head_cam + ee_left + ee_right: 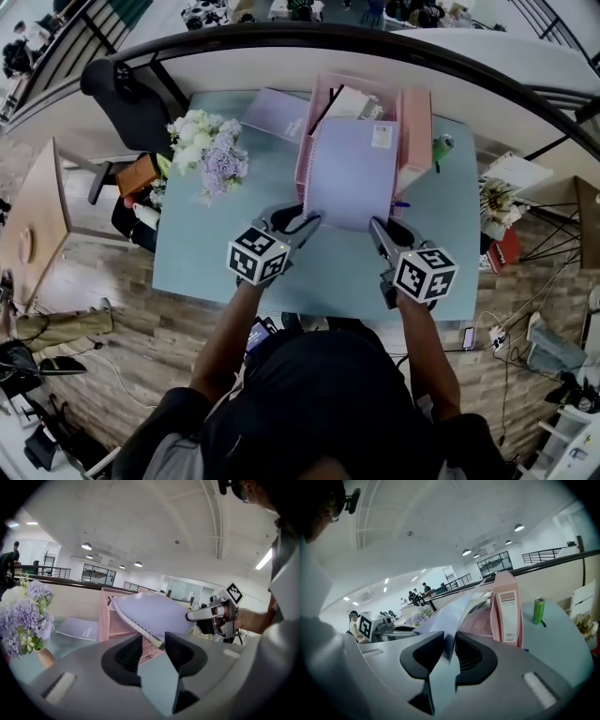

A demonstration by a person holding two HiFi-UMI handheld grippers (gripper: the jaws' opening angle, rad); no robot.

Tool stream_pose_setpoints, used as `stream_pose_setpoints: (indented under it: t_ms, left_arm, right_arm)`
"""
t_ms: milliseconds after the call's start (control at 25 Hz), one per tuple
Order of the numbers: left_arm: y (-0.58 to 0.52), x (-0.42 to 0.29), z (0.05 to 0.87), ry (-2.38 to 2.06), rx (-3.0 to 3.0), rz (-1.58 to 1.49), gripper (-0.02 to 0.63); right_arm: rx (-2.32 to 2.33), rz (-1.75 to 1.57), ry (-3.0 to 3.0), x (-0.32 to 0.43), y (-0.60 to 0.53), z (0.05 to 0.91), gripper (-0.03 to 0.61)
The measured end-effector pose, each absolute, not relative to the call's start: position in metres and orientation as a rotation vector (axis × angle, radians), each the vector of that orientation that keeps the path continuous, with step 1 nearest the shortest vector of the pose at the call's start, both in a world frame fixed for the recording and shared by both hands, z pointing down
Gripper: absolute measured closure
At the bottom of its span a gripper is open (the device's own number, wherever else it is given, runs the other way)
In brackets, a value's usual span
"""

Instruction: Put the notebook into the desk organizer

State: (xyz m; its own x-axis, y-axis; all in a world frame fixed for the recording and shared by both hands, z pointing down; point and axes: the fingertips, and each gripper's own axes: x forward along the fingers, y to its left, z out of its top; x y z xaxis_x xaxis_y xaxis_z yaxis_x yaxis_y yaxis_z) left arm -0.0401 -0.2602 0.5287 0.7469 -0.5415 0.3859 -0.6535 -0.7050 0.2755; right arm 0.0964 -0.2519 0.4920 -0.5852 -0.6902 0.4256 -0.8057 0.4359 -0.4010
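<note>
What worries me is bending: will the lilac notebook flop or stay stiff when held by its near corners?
Likely somewhat floppy: the notebook looks thin where the right gripper pinches it, and its sheet bows in the gripper views. The spiral binding at the left gripper probably stiffens that edge. It seems light, carried by two corners alone.

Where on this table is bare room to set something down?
Free: the table strip between the notebook and its near edge, and the right side around the can. Crowded: the back, with organizer, flowers and a flat booklet.
</note>
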Motion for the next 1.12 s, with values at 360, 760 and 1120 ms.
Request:
stream_pose_setpoints:
  t_ms: [360, 760, 1120]
  left_arm:
    - [-0.235, -0.051, 0.515, -0.889, 2.601, 0.387, 0.407]
    - [-0.199, -0.062, 0.504, -0.870, 2.652, 0.387, 0.405]
    - [-0.170, -0.071, 0.500, -0.875, 2.676, 0.392, 0.405]
  right_arm:
    - [1.352, 0.816, -2.495, 0.085, -0.224, 0.479, 0.502]
    - [1.378, 0.788, -2.501, 0.073, -0.185, 0.469, 0.502]
    - [1.390, 0.764, -2.505, 0.064, -0.156, 0.465, 0.502]
